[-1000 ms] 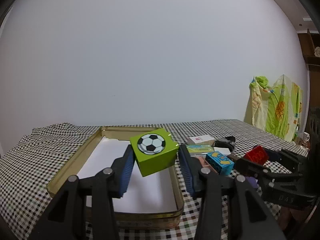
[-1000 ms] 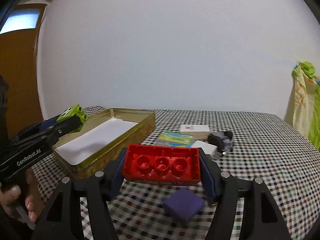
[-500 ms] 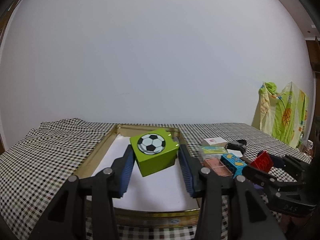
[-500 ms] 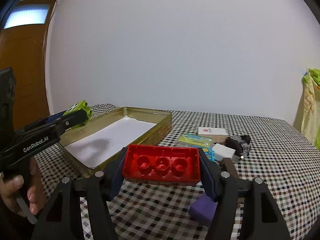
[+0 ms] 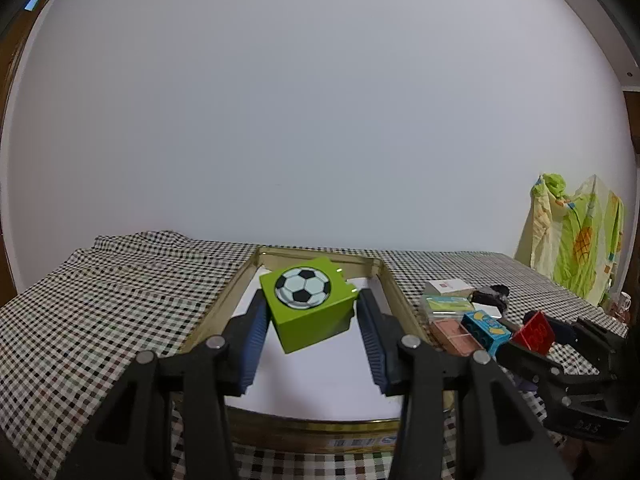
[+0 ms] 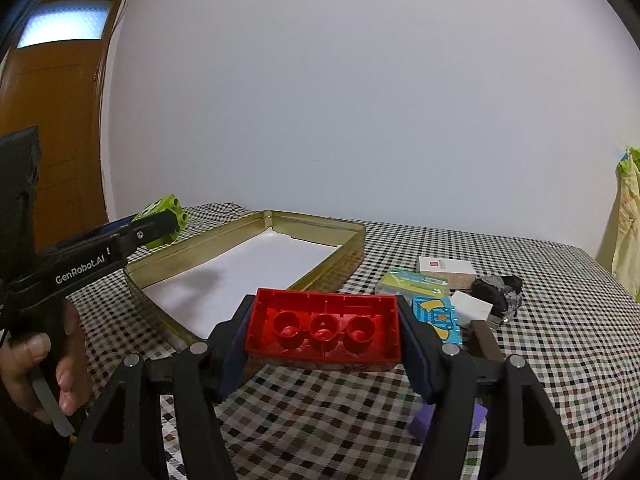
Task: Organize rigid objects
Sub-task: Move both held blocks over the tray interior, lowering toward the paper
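Above the gold tin tray (image 5: pixel 390 292), my left gripper (image 5: pixel 310 312) pinches the green football block (image 5: pixel 308 304), which hangs over the white lining. My right gripper (image 6: pixel 322 330) clamps the red brick (image 6: pixel 322 328) by its short ends, hollow side up, over the checked cloth (image 6: pixel 560 340) just beside the tray's near corner. For a good placing, I think I should lower the green block until it sits flat near one wall, then loosen. The red brick should wait, so the two grippers do not collide.
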